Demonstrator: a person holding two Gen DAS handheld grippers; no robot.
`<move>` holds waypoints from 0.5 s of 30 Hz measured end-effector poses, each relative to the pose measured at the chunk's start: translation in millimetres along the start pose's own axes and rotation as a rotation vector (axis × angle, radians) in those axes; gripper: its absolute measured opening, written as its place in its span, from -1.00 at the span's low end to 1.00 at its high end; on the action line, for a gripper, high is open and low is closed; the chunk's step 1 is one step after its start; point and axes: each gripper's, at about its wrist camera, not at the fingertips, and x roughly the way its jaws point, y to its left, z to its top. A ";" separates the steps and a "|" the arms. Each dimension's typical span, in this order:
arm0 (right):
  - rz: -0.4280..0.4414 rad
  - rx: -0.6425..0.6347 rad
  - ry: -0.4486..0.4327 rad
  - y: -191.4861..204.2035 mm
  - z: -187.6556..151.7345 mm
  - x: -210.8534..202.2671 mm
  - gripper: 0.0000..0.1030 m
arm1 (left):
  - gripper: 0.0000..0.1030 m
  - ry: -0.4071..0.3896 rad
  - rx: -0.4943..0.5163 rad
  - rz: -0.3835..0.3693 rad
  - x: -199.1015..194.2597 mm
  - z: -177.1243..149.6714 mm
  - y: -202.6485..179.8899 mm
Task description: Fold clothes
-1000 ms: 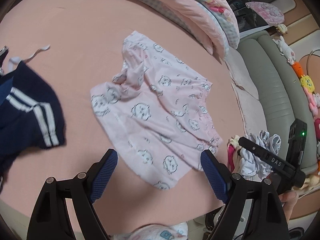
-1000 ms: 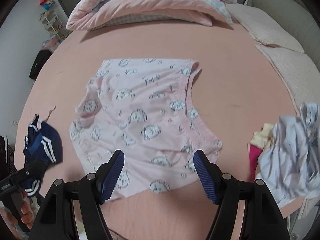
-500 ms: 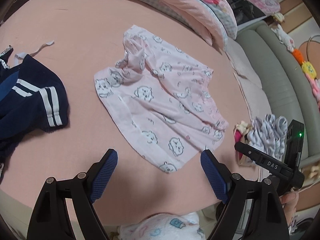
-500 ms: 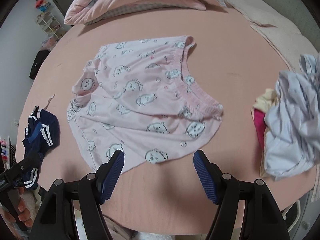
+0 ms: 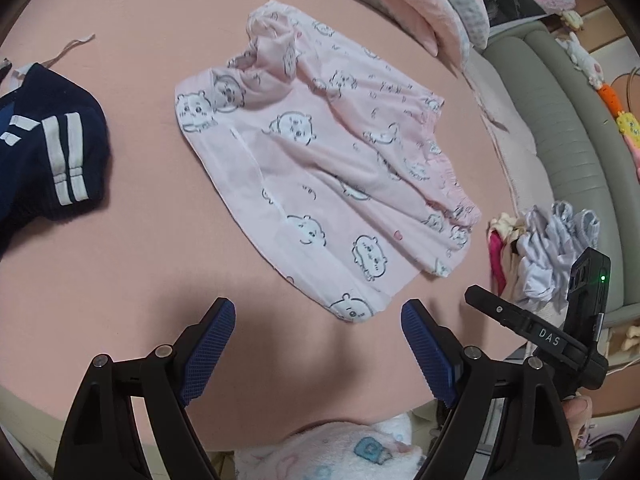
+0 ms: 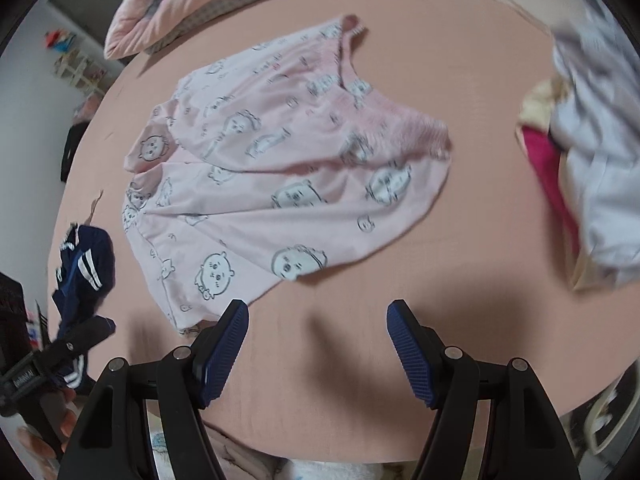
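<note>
So, left wrist view first: the left claw [image 5: 316,332] hangs wide open over bare pink sheet, gripping nothing. Just past its fingertips lies one pair of pink pajama shorts [image 5: 320,160] printed with little cartoon bear faces, spread mostly flat on the bed [image 5: 120,260], with the far-left leg bunched up and the elastic waistband pointing right. Only this view shows the grey sofa [image 5: 560,120] with plush toys along it, plus the right claw's black body [image 5: 536,332] held in a hand at the right edge. One navy garment with white stripes [image 5: 44,140] sits well left of the shorts, and a small heap of white, yellow and magenta clothes [image 5: 540,240] sits to the right.

Right wrist view: the right claw [image 6: 316,332] is spread open too, empty, over the sheet near the shorts' [image 6: 280,168] hem. The frame is a bit blurry. Only here you get the white wall and a shelf [image 6: 76,64] at left. The clothes heap [image 6: 592,160] looks much bigger here, and the navy garment [image 6: 84,272] is by the left claw's body [image 6: 48,360]. A folded pink quilt [image 6: 200,4] lies at the far side.
</note>
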 end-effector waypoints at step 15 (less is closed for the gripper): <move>0.112 0.160 -0.038 -27.6 -12.8 18.9 0.39 | 0.65 0.087 0.163 0.081 40.6 -18.4 -26.2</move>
